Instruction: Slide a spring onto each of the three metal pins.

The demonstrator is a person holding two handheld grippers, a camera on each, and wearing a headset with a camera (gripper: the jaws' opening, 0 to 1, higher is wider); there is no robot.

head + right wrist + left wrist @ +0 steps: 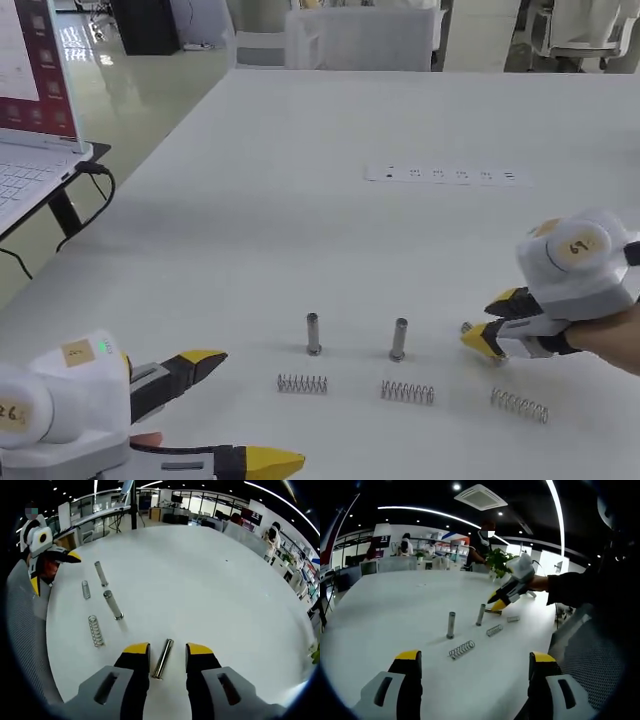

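Nothing is threaded yet: two pins (313,334) stand upright on the surface (300,200), three springs (407,392) lie loose beside them, my right claw (167,649) sits released around the lying third pin (163,658), and my left claw (475,655) hangs released, empty.

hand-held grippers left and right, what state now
Left hand-held gripper: open, empty.
Right hand-held gripper: open, a lying silver metal pin between its jaws, not clamped.

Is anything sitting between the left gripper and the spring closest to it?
Nothing visible. The left gripper, jaws open, faces the leftmost spring across bare table. The nearest upright pin stands beyond that spring, out of the path.
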